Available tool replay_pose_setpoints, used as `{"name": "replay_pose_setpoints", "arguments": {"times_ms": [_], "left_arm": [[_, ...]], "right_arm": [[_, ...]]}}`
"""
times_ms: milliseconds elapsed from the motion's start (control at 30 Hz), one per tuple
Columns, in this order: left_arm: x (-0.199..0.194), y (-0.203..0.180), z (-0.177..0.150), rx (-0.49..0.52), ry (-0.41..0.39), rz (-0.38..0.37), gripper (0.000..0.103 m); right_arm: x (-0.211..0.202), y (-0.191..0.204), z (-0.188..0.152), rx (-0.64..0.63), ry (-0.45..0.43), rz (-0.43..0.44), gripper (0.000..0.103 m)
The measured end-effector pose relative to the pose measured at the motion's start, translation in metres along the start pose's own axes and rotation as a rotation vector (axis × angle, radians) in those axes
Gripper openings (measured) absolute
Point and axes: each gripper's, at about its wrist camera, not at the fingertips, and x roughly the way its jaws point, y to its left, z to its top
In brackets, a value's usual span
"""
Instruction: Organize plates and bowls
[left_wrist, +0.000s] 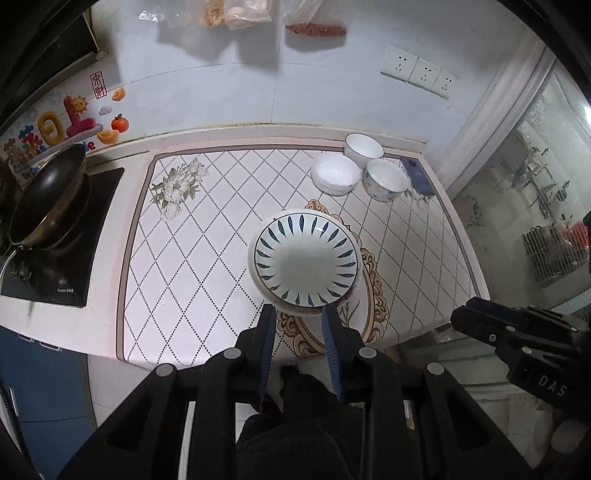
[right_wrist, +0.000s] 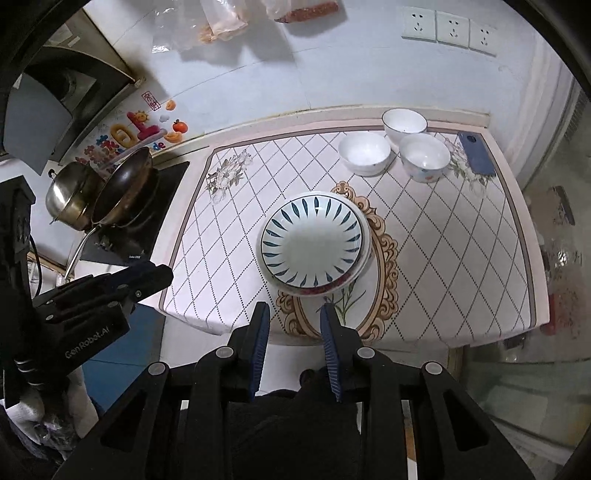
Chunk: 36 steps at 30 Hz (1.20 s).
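Note:
A plate with blue leaf strokes tops a small stack in the middle of the patterned counter mat; a red-patterned rim shows under it. Three white bowls stand at the mat's back right: a plain one, one behind it and a flowered one. My left gripper hovers high over the stack's near edge, open, with nothing between its fingers. My right gripper hangs likewise above the near edge, open and empty.
A dark phone lies beside the bowls by the right edge. A wok sits on the hob at left, with a steel pot next to it. Wall sockets and hanging bags are on the wall behind.

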Motion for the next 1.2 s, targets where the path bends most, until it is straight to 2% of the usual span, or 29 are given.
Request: {"name": "replay_pose_setpoints", "arguments": {"times_ms": [67, 100, 133, 200, 233, 267, 367, 533, 667, 700, 800, 933, 1033, 1200], "left_arm": [[0.002, -0.003, 0.006, -0.004, -0.014, 0.009, 0.024], [0.004, -0.005, 0.011, -0.006, -0.022, 0.013, 0.024], [0.008, -0.006, 0.019, -0.011, -0.031, 0.018, 0.024], [0.017, -0.007, 0.034, -0.026, -0.039, 0.023, 0.032], [0.024, -0.006, 0.045, -0.04, -0.049, 0.023, 0.039], [0.034, -0.005, 0.057, -0.052, -0.06, 0.033, 0.041], [0.066, -0.002, 0.091, -0.092, -0.048, 0.049, 0.041], [0.148, 0.004, 0.156, -0.17, 0.04, 0.045, 0.041], [0.215, 0.007, 0.193, -0.231, 0.136, 0.016, 0.041], [0.23, 0.008, 0.199, -0.25, 0.158, 0.007, 0.041], [0.272, 0.008, 0.211, -0.293, 0.225, -0.013, 0.041], [0.32, 0.007, 0.215, -0.344, 0.303, -0.035, 0.041], [0.345, 0.006, 0.212, -0.378, 0.351, -0.053, 0.041], [0.368, 0.006, 0.205, -0.423, 0.395, -0.08, 0.041]], "right_arm": [[0.0, -0.007, 0.0, 0.019, -0.002, 0.021, 0.031], [0.001, -0.012, 0.003, 0.03, -0.001, 0.03, 0.034], [0.002, -0.018, 0.008, 0.04, -0.003, 0.038, 0.039], [0.005, -0.03, 0.02, 0.053, -0.014, 0.041, 0.051], [0.008, -0.038, 0.03, 0.058, -0.025, 0.039, 0.052], [0.011, -0.045, 0.038, 0.063, -0.032, 0.039, 0.052], [0.03, -0.073, 0.074, 0.1, -0.047, 0.042, 0.052], [0.087, -0.131, 0.146, 0.187, -0.02, 0.068, 0.052], [0.145, -0.175, 0.21, 0.256, 0.07, 0.139, 0.052], [0.153, -0.181, 0.223, 0.251, 0.081, 0.135, 0.052], [0.197, -0.199, 0.28, 0.184, 0.126, 0.087, 0.052], [0.254, -0.212, 0.331, 0.107, 0.227, 0.043, 0.05], [0.291, -0.214, 0.349, 0.055, 0.301, 0.022, 0.044], [0.336, -0.213, 0.355, -0.012, 0.396, -0.002, 0.034]]}}
